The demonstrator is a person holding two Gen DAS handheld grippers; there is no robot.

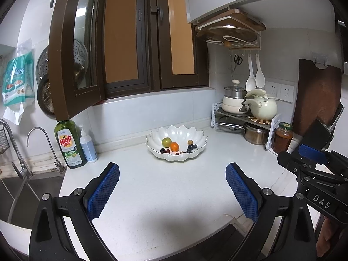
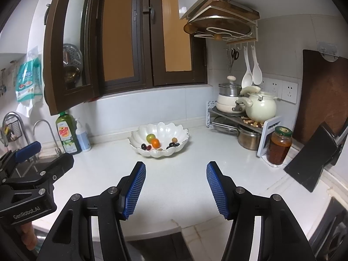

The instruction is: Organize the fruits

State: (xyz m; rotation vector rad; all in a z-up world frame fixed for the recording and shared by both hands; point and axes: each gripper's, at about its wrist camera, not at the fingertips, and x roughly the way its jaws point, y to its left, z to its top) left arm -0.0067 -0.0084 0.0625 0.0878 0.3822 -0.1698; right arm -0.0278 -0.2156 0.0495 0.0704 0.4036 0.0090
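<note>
A white scalloped bowl [image 1: 176,134] [image 2: 159,130] stands on the white counter near the back wall. Inside it lie a green fruit [image 1: 166,142] [image 2: 150,138], an orange [image 1: 174,146] [image 2: 155,143], a small tan fruit [image 1: 190,141] [image 2: 174,139] and several dark grapes [image 1: 191,147] [image 2: 172,145]. My left gripper [image 1: 171,174] hovers well short of the bowl, open wide, with nothing between its blue pads. My right gripper [image 2: 176,171] also hangs in front of the bowl, open and holding nothing. Each gripper shows at the edge of the other's view.
A green dish soap bottle [image 1: 69,145] and a pump bottle [image 1: 88,145] stand left by the sink and faucet [image 1: 41,143]. At the right corner are a rack with pots [image 1: 245,117], a sauce jar [image 1: 282,137], a knife block [image 2: 313,158] and a hanging board [image 1: 317,95]. An open window sash [image 1: 71,50] juts out overhead.
</note>
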